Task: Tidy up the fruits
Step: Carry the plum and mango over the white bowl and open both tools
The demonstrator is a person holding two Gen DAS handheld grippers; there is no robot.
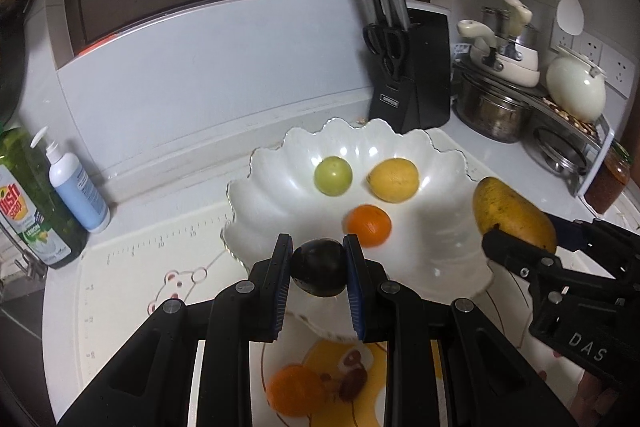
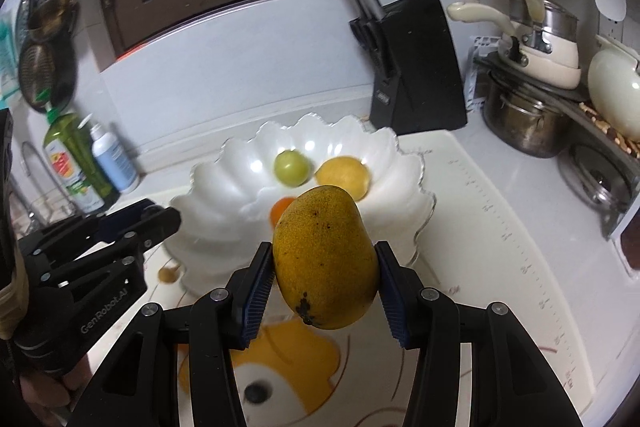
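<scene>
3 fruits lie in the scalloped white bowl (image 1: 280, 187): a green one (image 1: 333, 175), a lemon (image 1: 393, 179) and an orange (image 1: 368, 225), which the mango (image 2: 327, 259) half hides in the right wrist view. Over the bowl's near rim, the left gripper (image 1: 319, 267) clamps a dark fruit (image 1: 319, 267), too dim to name. Beside the bowl's right edge, the right gripper (image 2: 326, 279) grips the mango.

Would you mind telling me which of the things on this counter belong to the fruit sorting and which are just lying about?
Part of the job:
- white bowl
- green fruit, lemon and orange in the bowl
- dark fruit in the left gripper
- mango in the right gripper

Just lying about:
- knife block
- dish soap bottle
- pump bottle
- steel pot
</scene>
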